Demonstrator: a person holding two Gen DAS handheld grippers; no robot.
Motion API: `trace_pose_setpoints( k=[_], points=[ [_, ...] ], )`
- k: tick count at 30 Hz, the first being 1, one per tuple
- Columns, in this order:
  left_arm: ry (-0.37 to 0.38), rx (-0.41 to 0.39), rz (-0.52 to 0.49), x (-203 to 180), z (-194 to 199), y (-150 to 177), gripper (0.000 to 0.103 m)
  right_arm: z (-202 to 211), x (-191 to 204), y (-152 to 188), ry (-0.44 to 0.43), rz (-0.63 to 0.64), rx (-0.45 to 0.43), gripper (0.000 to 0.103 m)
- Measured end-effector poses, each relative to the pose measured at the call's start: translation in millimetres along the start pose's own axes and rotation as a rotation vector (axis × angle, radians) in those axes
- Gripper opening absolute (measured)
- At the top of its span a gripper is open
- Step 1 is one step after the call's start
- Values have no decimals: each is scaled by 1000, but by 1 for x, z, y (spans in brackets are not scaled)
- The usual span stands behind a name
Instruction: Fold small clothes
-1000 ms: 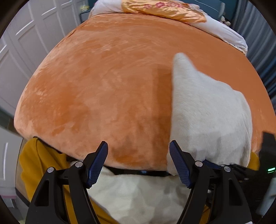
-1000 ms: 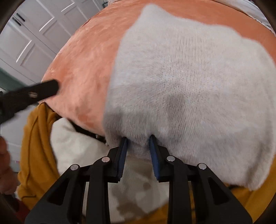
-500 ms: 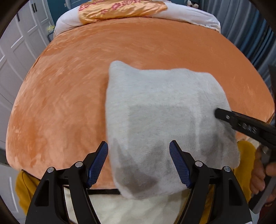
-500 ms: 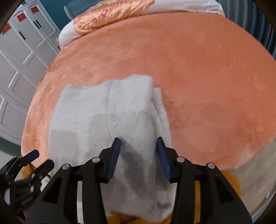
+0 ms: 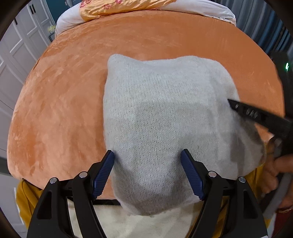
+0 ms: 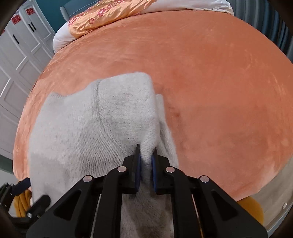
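A grey knitted garment [image 5: 164,117] is spread on the near part of an orange-covered bed [image 5: 73,91], its near edge hanging over the side. The right claw [image 6: 146,164] has just been closing and is pinched on a fold of the knit. The left claw [image 5: 147,175] is held apart, astride the near edge, its pads not pressing.

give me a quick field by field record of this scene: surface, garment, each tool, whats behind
surface: orange plush bed cover
garment: grey knit garment, lying on the cover, near edge hanging over the bed edge
left tool: open, jaws wide on either side of the garment's near part, pads not pressing
right tool: jaws have just been closing, now pinching a fold of the garment
behind: floral orange pillow at the far end, white cupboard doors
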State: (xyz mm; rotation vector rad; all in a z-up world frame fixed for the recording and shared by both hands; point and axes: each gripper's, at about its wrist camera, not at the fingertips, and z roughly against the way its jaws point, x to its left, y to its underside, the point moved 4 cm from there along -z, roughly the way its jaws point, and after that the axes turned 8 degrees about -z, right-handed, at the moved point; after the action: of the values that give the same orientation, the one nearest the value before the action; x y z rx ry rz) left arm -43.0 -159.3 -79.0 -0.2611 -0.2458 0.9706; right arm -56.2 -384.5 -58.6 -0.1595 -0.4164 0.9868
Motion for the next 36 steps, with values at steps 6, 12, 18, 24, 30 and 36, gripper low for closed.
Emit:
trace_pose_setpoints(
  k=[6,12,18,24,30,36],
  points=[
    [-4,13,9,2,-4,0,75,63,9,-1,-90,-20,-60,10],
    [-14,11,-1,2,-8,2,78,64,15,33,12,93,-33,12],
    [-20,0,-10,2,-9,2,81,18,-4,19,47,45,-8,12],
    [-13,7,4,6,-10,3,82,46,-5,7,-76,-45,-12,16],
    [-16,10,15,5,-11,1,82,50,-5,-17,-84,-38,-40,19],
    [-28,7,11,2,-8,2,81,-9,7,-17,60,83,24,24]
  ],
)
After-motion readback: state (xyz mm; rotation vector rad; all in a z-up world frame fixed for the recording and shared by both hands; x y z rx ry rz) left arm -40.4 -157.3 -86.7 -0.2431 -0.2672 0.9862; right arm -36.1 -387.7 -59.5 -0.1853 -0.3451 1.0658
